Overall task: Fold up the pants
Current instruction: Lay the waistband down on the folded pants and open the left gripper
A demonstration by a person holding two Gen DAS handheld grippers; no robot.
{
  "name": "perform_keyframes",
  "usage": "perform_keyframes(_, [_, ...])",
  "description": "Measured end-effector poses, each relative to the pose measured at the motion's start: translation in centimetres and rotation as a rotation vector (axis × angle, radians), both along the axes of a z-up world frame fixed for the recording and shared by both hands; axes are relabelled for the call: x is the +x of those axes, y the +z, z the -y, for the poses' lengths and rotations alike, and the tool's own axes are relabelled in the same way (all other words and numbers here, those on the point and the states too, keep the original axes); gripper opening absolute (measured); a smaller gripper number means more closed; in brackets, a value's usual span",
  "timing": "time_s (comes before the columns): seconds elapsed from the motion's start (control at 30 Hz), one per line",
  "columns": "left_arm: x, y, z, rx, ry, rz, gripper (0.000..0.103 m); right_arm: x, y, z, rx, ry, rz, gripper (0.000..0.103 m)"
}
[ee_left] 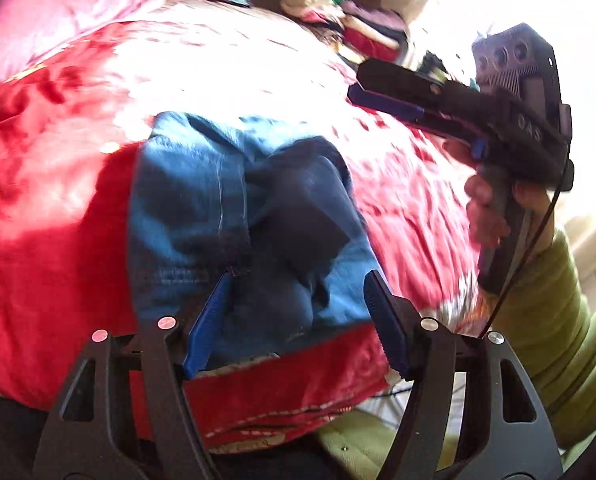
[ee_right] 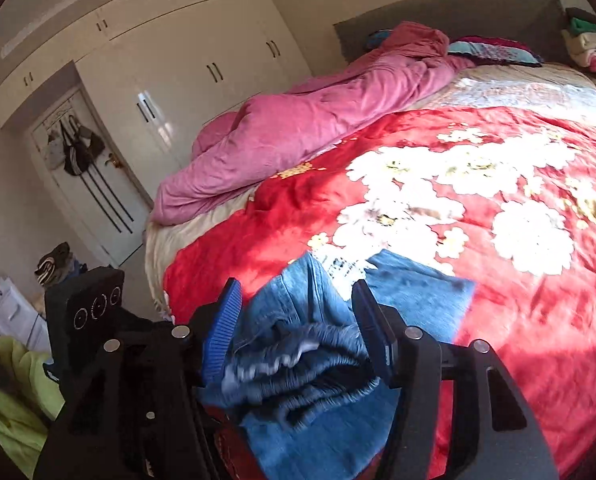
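Blue denim pants (ee_left: 234,216) lie crumpled on a red floral blanket (ee_left: 50,208) near the bed's front edge. My left gripper (ee_left: 302,276) hovers over their near end, open, its blue pads (ee_left: 208,324) apart and not pressing on cloth. In the right wrist view the elastic waistband (ee_right: 298,356) is bunched between the fingers of my right gripper (ee_right: 296,286); the pads stand wider than the cloth, so it is open. The right gripper (ee_left: 358,84) also shows in the left wrist view, above the blanket to the right of the pants, held by a hand with a green sleeve (ee_left: 554,320).
A pink duvet (ee_right: 306,120) is heaped along the bed's far left side. Pillows (ee_right: 494,50) rest against the headboard, and stacked clothes (ee_left: 358,20) sit at the far right corner. White wardrobes (ee_right: 186,52) and a door (ee_right: 94,184) stand beyond the bed.
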State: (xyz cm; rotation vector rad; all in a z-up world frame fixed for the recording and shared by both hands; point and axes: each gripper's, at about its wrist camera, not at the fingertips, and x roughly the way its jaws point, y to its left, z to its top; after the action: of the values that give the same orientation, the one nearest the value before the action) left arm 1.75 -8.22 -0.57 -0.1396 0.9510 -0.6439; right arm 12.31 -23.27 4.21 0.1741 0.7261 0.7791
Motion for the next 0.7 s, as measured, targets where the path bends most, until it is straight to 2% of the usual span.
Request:
perform_keyframes(0.1, [-0.3, -0.5, 0.4, 0.039, -0.011, 0.006, 0.064, -0.3, -1.2, -0.1, -0.046, -0.032, -0.04, 0.058])
perform_keyframes(0.23, [-0.4, -0.6, 0.1, 0.03, -0.005, -0.007, 0.065, 0.0, -3.1, -1.7, -0.146, -0.036, -0.084, 0.058])
perform_keyframes(0.37, [-0.3, -0.8, -0.4, 0.009, 0.0, -0.015, 0.065, 0.3, -6.1, -1.6, -0.301, -0.068, -0.109, 0.055])
perform_keyframes(0.43, [-0.1, -0.7, -0.1, 0.005, 0.006, -0.003, 0.065, 0.5, -7.2, -0.9, -0.3, -0.091, -0.143, 0.055])
perform_keyframes(0.5, [-0.2, -0.2, -0.7, -0.002, 0.019, 0.004, 0.065, 0.2, -7.0, -0.7, -0.276, -0.099, -0.141, 0.056])
perform_keyframes(0.7, [-0.4, 1.2, -3.9, -0.021, 0.112, 0.034, 0.065, -3.9, -3.1, 0.0, -0.208, -0.124, 0.004, 0.058])
